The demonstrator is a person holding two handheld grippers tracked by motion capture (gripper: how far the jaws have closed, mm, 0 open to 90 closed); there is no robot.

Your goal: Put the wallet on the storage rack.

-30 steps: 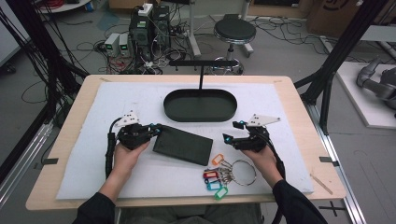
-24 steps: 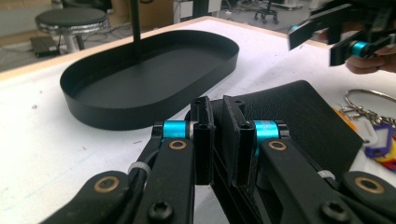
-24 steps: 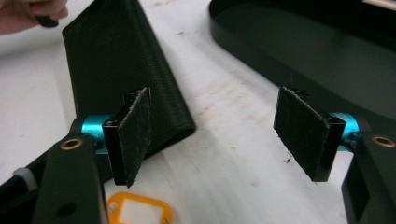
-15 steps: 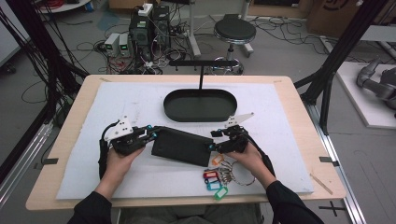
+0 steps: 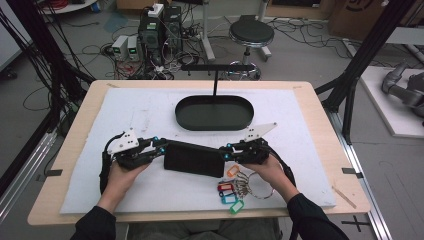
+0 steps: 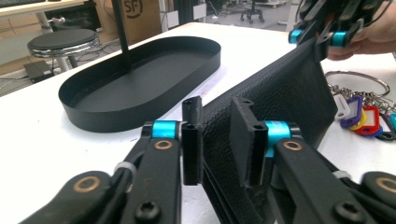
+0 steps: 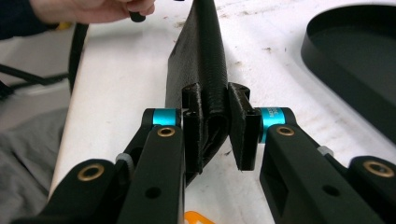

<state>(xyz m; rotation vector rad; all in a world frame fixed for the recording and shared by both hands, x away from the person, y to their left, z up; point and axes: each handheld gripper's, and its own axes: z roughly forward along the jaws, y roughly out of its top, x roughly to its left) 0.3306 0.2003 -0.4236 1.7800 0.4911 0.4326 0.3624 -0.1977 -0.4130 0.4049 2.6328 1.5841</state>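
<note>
A black leather wallet [image 5: 194,159] lies on the white mat, raised on its long edge between both grippers. My left gripper [image 5: 162,147] holds its left end. In the left gripper view the wallet [image 6: 280,88] fills the gap of that gripper [image 6: 217,135]; both pads rest against it, though these jaws have just been opening slightly. My right gripper [image 5: 226,150] is at the wallet's right end. Its jaws have just been closing, and in the right gripper view the right gripper [image 7: 215,126] now pinches the folded wallet [image 7: 201,51].
A black oval tray [image 5: 182,116] with an upright T-shaped post [image 5: 215,67] stands behind the wallet. A key ring with several coloured tags [image 5: 231,192] lies just in front of the right hand. The mat's left and far right are bare.
The right gripper slid left to the wallet's right end and its wide-open jaws closed on it. The left gripper drifted slightly left at the wallet's other end.
</note>
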